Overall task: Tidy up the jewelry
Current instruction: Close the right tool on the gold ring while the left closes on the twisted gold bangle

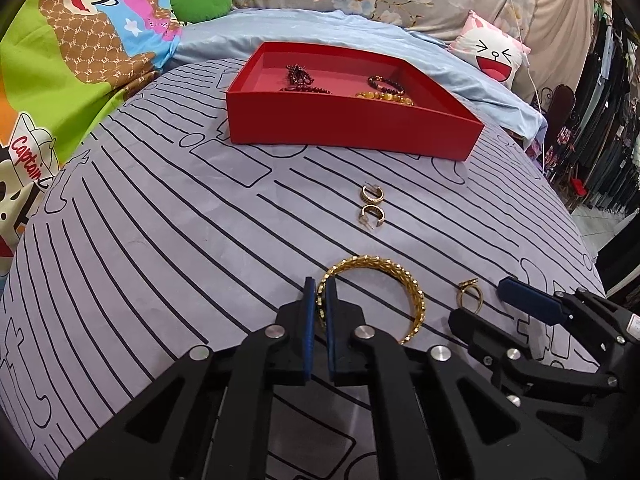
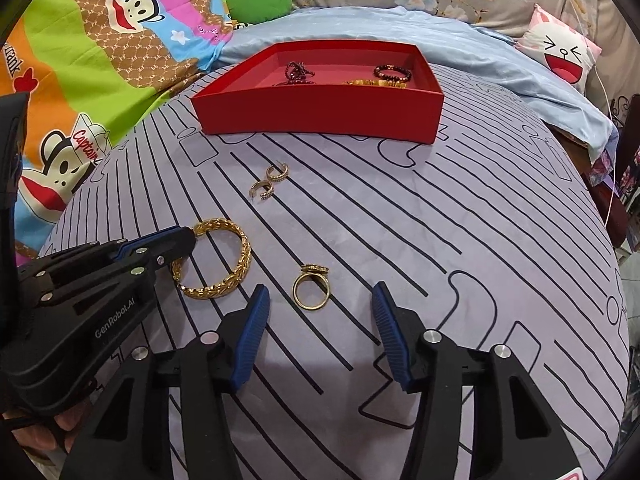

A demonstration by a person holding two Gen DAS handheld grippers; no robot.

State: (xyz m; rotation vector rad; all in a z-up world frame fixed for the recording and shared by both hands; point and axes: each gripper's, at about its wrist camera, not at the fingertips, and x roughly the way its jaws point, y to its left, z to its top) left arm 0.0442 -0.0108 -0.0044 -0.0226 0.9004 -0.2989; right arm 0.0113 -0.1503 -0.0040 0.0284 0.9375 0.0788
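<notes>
The left hand-held gripper (image 1: 320, 300) is pinching the gold bangle (image 1: 400, 292) by its rim, the two blue pads (image 1: 308, 320) closing together on the near left stretch of the band — a sensible hold, in my judgement, since the bangle is an open hoop and lying flat on the bed, so only its thin edge is offering anything to clamp. The rest of the hoop is resting on the striped bedsheet (image 1: 160, 260), so the lift does not look begun. Just beside it, the right hand-held gripper (image 2: 318, 308) is standing with its jaws apart, straddling the gold ring (image 2: 310, 288), which is sitting between the blue fingers (image 2: 256, 320) without either one touching it; the ring is propped on its band with the decorated top tilting away, which is probably why the fingers are coming at it from either side. Farther out, the two small gold earrings (image 1: 372, 204) are lying close together on the sheet, midway between the bangle and the red box (image 1: 352, 128). That box is sitting open at the far end of the bed and is already holding dark beaded bracelets (image 1: 386, 82) and an amber-coloured one — likely where the loose gold pieces are heading, one in each hand. Cartoon-print bedding (image 1: 80, 40) and a cushion are lying beyond.
</notes>
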